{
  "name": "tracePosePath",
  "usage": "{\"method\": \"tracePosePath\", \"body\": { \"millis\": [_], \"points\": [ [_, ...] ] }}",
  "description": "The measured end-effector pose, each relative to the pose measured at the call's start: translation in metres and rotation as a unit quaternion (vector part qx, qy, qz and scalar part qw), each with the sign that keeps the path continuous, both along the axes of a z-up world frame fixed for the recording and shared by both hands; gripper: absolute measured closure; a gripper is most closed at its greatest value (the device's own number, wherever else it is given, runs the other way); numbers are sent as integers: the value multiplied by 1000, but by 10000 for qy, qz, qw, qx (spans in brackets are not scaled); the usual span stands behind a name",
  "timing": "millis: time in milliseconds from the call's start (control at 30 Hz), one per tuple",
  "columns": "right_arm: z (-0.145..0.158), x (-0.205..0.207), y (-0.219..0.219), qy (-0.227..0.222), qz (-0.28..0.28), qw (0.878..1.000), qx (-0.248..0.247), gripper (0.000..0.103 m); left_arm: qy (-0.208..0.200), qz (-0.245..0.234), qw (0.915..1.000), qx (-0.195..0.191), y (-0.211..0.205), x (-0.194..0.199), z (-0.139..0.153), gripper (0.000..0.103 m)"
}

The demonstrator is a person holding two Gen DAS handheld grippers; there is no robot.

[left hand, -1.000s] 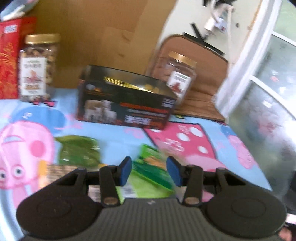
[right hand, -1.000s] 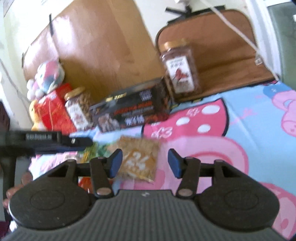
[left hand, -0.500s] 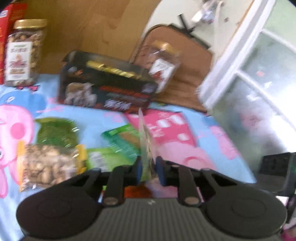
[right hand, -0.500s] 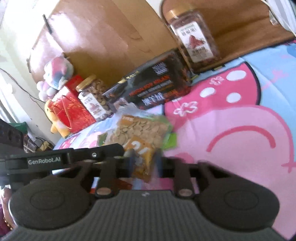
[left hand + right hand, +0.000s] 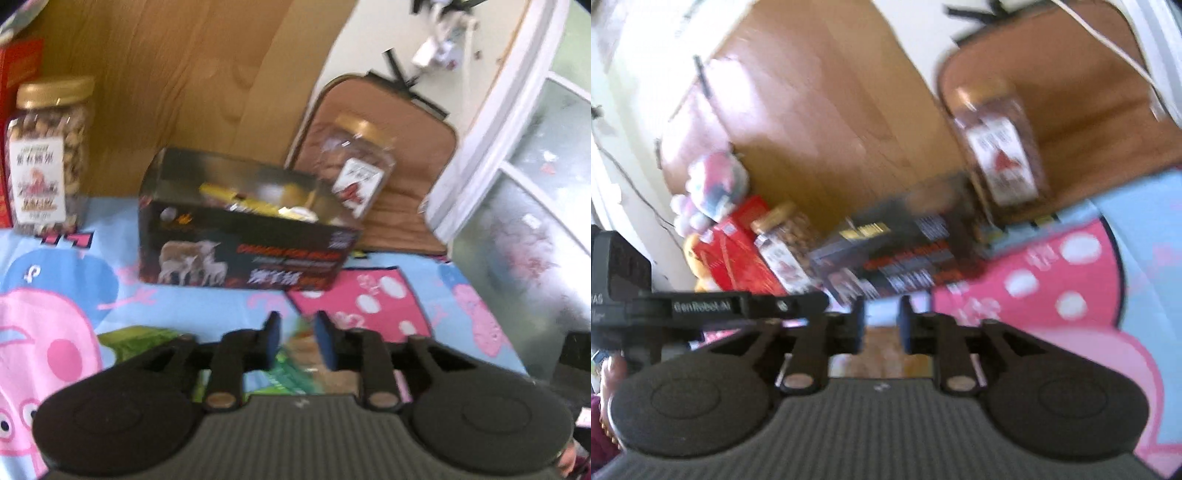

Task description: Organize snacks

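Your left gripper (image 5: 296, 338) has just been opening; its blue pads stand slightly apart, with a glossy green snack packet (image 5: 295, 369) under and between them, too blurry to tell if pinched. Your right gripper (image 5: 881, 325), also just been opening, stands over a tan crinkly snack bag (image 5: 882, 350); contact unclear. Both hang above the soft cartoon-print cloth (image 5: 221, 302). Farther, the open black rectangular carton (image 5: 243, 243) lies w/ long axis left-right. Behind: two clear gold-lid nut jars (image 5: 48, 155), upright.
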State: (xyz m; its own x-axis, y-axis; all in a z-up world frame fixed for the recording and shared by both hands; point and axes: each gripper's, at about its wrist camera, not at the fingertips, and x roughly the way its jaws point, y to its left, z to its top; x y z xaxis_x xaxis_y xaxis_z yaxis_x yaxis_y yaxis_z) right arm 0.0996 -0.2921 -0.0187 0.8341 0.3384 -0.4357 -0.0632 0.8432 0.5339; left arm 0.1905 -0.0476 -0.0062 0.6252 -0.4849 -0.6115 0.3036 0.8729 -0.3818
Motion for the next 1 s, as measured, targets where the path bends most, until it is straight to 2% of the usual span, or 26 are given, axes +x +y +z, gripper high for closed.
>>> {"method": "tracePosePath", "body": {
  "millis": [33,67,200,333,400,467,533,700,733,767,900,1000],
  "points": [
    [-4,-4,-2,77,22,10000,8,59,68,10,10000,-49,2,3,-3,58],
    [-9,-6,-4,163,17,9999,-13,58,109,11,9999,-105,4,5,-6,54],
    [-18,-12,-10,356,-101,9993,7,56,433,-205,9984,-310,-3,6,-15,54],
    [-18,-5,-13,332,-131,9992,-171,43,449,-483,9968,-442,-14,-8,-15,57],
    [-21,4,-13,352,4,9990,-286,41,444,-563,9967,-393,-24,-10,-17,58],
    [-28,11,-18,413,57,9991,-118,39,387,-510,9975,-304,-29,-8,-19,58],
    [-30,15,-21,521,96,9982,287,39,367,-505,9974,-350,-29,-7,-21,58],
    [-39,12,-22,685,222,9903,1185,51,475,-346,9949,-817,-8,-7,-31,59],
    [-42,14,-22,786,349,9854,1467,61,458,-236,9946,-905,-2,-8,-34,68],
    [-46,15,-18,841,421,9817,1654,64,487,-126,9941,-962,5,-9,-37,78],
    [-39,17,4,701,542,9883,1243,63,746,68,9860,-1490,34,-8,-48,85],
    [-32,15,13,641,611,9900,1096,73,728,156,9838,-1633,44,-11,-46,86]
  ]
}}
